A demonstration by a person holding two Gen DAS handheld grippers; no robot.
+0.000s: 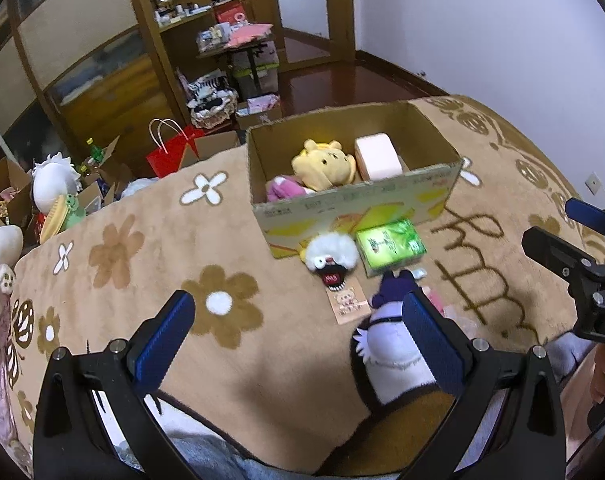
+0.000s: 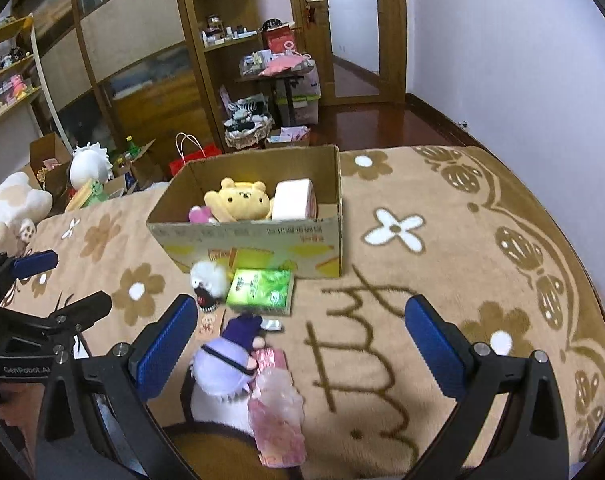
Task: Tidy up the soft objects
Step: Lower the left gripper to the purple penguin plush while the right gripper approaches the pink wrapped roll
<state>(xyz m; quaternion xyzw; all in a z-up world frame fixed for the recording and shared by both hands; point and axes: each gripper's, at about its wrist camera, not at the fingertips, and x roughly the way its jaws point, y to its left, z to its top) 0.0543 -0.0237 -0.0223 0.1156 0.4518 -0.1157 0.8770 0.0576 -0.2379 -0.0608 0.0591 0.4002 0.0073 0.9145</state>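
- A tan blanket [image 2: 442, 208] with brown and white flower patterns and dark brown stitched letters covers the whole surface that carries the things.
- An open cardboard box [image 2: 262, 240] stands on it, at the far side.
- A white-haired small plush [image 2: 210, 280] lies just in front of the box, touching its front wall.
- A green packet [image 2: 260, 290] lies beside this plush, also against the box.
- A flat card with a bear drawing [image 1: 348, 304] lies near the plush.
- A purple and white plush [image 2: 222, 368] lies closer to the near edge.
- A pink transparent packet [image 2: 276, 408] lies just beside the purple plush, touching it.
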